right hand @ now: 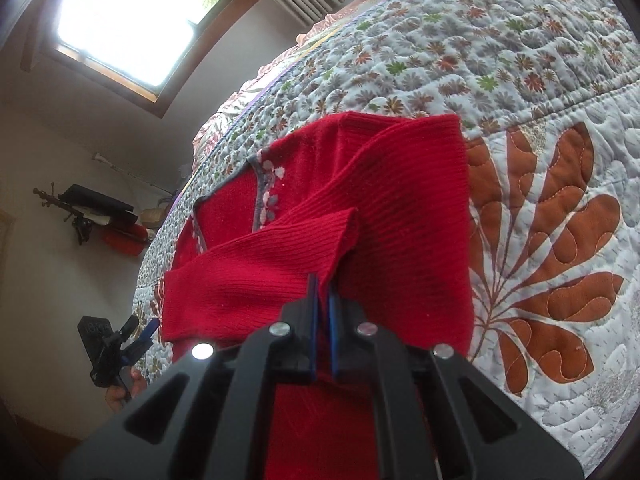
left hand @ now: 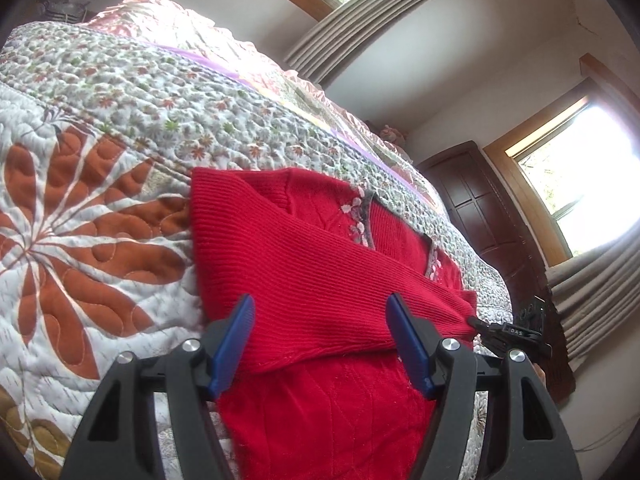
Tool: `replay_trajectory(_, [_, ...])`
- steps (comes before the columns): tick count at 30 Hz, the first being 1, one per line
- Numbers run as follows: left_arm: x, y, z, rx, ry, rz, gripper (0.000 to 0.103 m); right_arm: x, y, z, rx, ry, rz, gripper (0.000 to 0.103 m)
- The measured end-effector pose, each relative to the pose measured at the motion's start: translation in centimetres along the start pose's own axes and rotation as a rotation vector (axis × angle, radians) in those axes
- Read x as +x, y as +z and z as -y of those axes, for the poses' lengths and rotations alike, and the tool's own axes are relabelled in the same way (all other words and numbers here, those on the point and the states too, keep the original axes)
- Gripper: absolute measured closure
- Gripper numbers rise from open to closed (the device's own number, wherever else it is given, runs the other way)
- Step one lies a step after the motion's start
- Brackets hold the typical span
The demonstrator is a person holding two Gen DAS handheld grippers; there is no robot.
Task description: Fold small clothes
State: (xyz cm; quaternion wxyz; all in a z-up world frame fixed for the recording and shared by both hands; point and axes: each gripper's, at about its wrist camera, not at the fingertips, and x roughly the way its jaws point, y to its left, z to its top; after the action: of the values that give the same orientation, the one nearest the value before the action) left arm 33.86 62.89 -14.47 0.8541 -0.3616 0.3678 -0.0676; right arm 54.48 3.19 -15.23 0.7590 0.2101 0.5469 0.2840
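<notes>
**Folding item: red sweater on quilted bed**

Lying flat on a floral quilt (left hand: 100, 168), one red knitted sweater (left hand: 320, 248), partly folded. Both ribbed sleeves are crossed over the chest, one laid diagonally across the other. Neckline carries grey trim with small pink and white flowers (left hand: 358, 216), pointing away from both cameras.

Left gripper (left hand: 322, 344): blue-padded fingers spread wide apart, holding nothing, poised just above the lower body of the sweater, with the sleeve's folded edge between and beyond the tips.

Right gripper (right hand: 323, 300): blue-padded fingers (right hand: 313, 320) drawn almost together, only a thin gap showing. The cuff of the upper sleeve (right hand: 280, 256) runs down to the fingertips; whether cloth is actually pinched between them cannot be told from this view.

Quilt: white ground with large rust-orange leaf motifs (right hand: 552, 256) beside the sweater and a band of small scattered blossoms beyond it.

Surroundings: bright windows with wooden frames (left hand: 580, 184), grey pleated curtains (left hand: 344, 20), a dark wooden door (left hand: 480, 208). In the right wrist view, the other gripper appears at far left, held by a hand (right hand: 120, 388).
</notes>
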Motion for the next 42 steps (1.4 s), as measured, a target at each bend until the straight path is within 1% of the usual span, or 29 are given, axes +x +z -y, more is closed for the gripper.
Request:
replay_trajectory(1, [-0.1, 0.0, -0.1, 0.001, -0.004, 0.002, 0.035, -0.2, 0.1, 0.1, 0.0, 0.009, 0.006, 0.094])
replay_trajectory(3, [-0.5, 0.2, -0.2, 0.003, -0.008, 0.013, 0.035, -0.8, 0.4, 0.3, 0.013, 0.017, 0.032, 0.079])
replay_trajectory(4, [-0.6, 0.3, -0.3, 0.001, -0.011, 0.018, 0.035, -1.0, 0.6, 0.4, 0.017, 0.017, 0.044, 0.069])
replay_trajectory(5, [-0.8, 0.4, -0.4, -0.003, -0.012, 0.021, 0.035, -0.9, 0.8, 0.3, 0.016, 0.013, 0.043, 0.068])
replay_trajectory(8, [-1.0, 0.6, -0.6, -0.009, -0.008, 0.025, 0.035, 0.1, 1.3, -0.2, -0.001, -0.026, 0.028, 0.068])
replay_trajectory(10, [-1.0, 0.7, -0.6, -0.008, -0.004, 0.026, 0.035, 0.9, 1.5, -0.6, -0.012, -0.036, 0.016, 0.068])
replay_trajectory(11, [-1.0, 0.7, -0.6, -0.011, -0.006, 0.025, 0.035, 1.3, 1.6, -0.9, -0.018, -0.035, 0.008, 0.072])
replay_trajectory(12, [-1.0, 0.7, -0.6, -0.013, -0.007, 0.025, 0.035, 1.7, 1.6, -1.2, -0.03, -0.037, 0.0, 0.081])
replay_trajectory(13, [-0.9, 0.8, -0.6, -0.017, -0.007, 0.025, 0.035, 1.8, 1.7, -1.6, -0.047, -0.06, 0.006, 0.1])
replay_trajectory(14, [-0.9, 0.8, -0.6, -0.018, -0.008, 0.024, 0.035, 1.6, 1.8, -2.0, -0.061, -0.074, 0.028, 0.101])
replay_trajectory(20, [-0.1, 1.1, 0.2, 0.006, -0.013, 0.013, 0.035, -1.9, 2.5, -2.6, -0.074, -0.042, 0.146, 0.101])
replay_trajectory(22, [0.5, 1.2, 0.2, 0.006, -0.01, 0.005, 0.035, -2.1, 2.5, -2.0, -0.065, -0.047, 0.134, 0.101])
replay_trajectory(24, [1.2, 1.1, 0.1, 0.001, -0.003, -0.003, 0.035, -1.1, 2.1, -1.7, -0.08, -0.073, 0.088, 0.101])
replay_trajectory(26, [1.7, 1.0, 0.1, -0.004, -0.012, -0.008, 0.035, 0.2, 1.6, -1.6, -0.095, -0.101, 0.053, 0.101])
replay_trajectory(28, [2.1, 1.0, 0.3, 0.003, -0.023, -0.015, 0.035, 0.3, 1.6, -1.2, -0.09, -0.124, 0.071, 0.101])
replay_trajectory(30, [2.4, 1.2, 0.5, 0.011, -0.016, -0.018, 0.035, -0.2, 1.8, -0.2, -0.061, -0.144, 0.096, 0.101])
replay_trajectory(32, [2.7, 1.5, 0.7, 0.018, -0.012, -0.02, 0.035, -0.5, 1.9, 0.4, -0.047, -0.135, 0.094, 0.101])
replay_trajectory(35, [3.6, 1.7, 0.5, 0.031, 0.024, -0.04, 0.035, -0.1, 1.5, 0.4, -0.076, -0.15, 0.071, 0.101])
replay_trajectory(37, [4.2, 1.7, 0.1, 0.027, 0.052, -0.057, 0.035, -0.4, 1.5, 0.6, -0.06, -0.142, 0.076, 0.1])
replay_trajectory(38, [4.2, 1.7, 0.0, 0.023, 0.051, -0.057, 0.035, -0.9, 1.5, 0.6, -0.051, -0.13, 0.097, 0.095])
replay_trajectory(39, [4.1, 1.7, 0.1, 0.021, 0.041, -0.051, 0.035, -1.8, 1.5, 0.6, -0.041, -0.122, 0.133, 0.094])
replay_trajectory(40, [3.8, 1.7, 0.3, 0.026, 0.025, -0.043, 0.035, -2.7, 1.4, 0.6, -0.037, -0.108, 0.162, 0.093])
replay_trajectory(42, [3.5, 1.9, 0.8, 0.049, 0.009, -0.032, 0.035, -3.5, 1.5, 0.1, -0.049, -0.079, 0.184, 0.093])
